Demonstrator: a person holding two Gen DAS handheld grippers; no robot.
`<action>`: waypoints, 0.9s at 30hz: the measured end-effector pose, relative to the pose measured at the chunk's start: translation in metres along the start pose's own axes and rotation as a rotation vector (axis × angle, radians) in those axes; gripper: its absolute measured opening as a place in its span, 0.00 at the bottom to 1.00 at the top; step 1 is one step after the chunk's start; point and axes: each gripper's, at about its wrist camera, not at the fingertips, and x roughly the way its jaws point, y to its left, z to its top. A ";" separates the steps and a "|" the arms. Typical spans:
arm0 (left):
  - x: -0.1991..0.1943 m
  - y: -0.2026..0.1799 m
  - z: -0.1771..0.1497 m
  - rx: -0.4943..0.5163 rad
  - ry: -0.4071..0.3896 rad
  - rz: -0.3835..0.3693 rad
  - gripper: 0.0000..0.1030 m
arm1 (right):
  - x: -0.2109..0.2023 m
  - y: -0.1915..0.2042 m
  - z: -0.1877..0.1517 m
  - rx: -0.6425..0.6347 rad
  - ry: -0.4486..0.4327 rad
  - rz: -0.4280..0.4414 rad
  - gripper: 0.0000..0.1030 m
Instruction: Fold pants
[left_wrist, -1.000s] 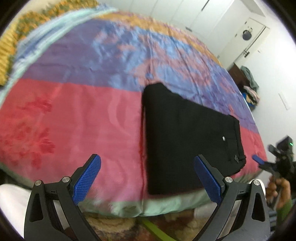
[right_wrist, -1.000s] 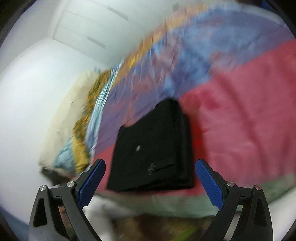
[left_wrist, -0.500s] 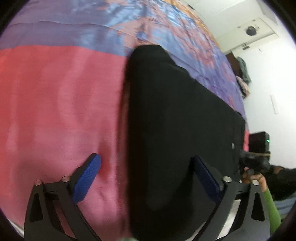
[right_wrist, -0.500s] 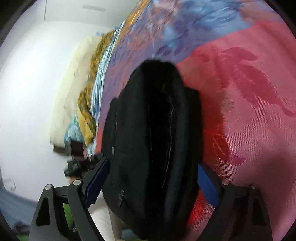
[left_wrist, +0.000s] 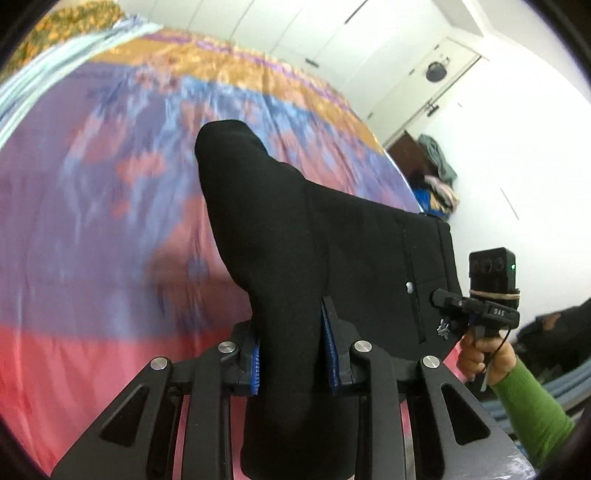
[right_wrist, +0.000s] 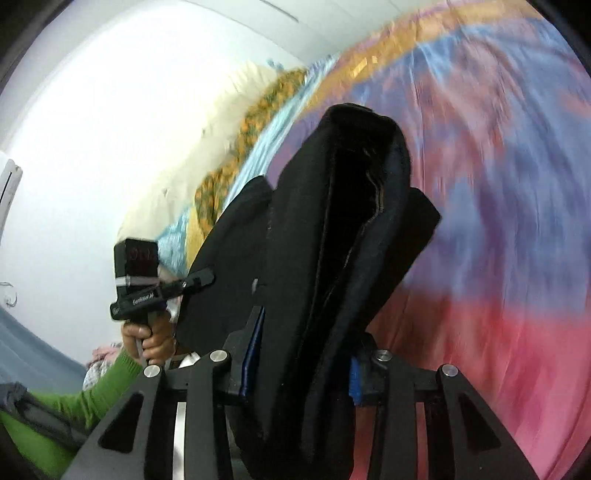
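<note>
the folded black pants (left_wrist: 295, 236) were clamped between the blue pads of the left gripper (left_wrist: 293, 356) and the right gripper (right_wrist: 297, 360) (one at each end), lifted above the multicoloured bedspread (left_wrist: 92, 192).

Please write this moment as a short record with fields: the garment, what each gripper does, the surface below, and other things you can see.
garment: black pants, already folded into layers, near edge lifted
left gripper: jaws shut on the pants' folded edge
right gripper: jaws shut on the stacked layers at the other end
surface: bedspread in pink, purple, blue and orange
background: white wardrobe doors; pile of clothes by the wall
fold step: cannot tell where the pants go next
</note>
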 end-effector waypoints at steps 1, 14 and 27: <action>0.012 0.001 0.007 0.030 -0.002 0.047 0.41 | 0.006 -0.009 0.012 -0.001 -0.007 -0.025 0.38; 0.008 -0.009 -0.088 0.187 -0.059 0.486 0.91 | -0.026 -0.031 -0.040 0.075 -0.095 -0.531 0.87; -0.035 -0.093 -0.174 0.176 -0.048 0.476 0.94 | -0.032 0.118 -0.188 -0.123 -0.097 -0.927 1.00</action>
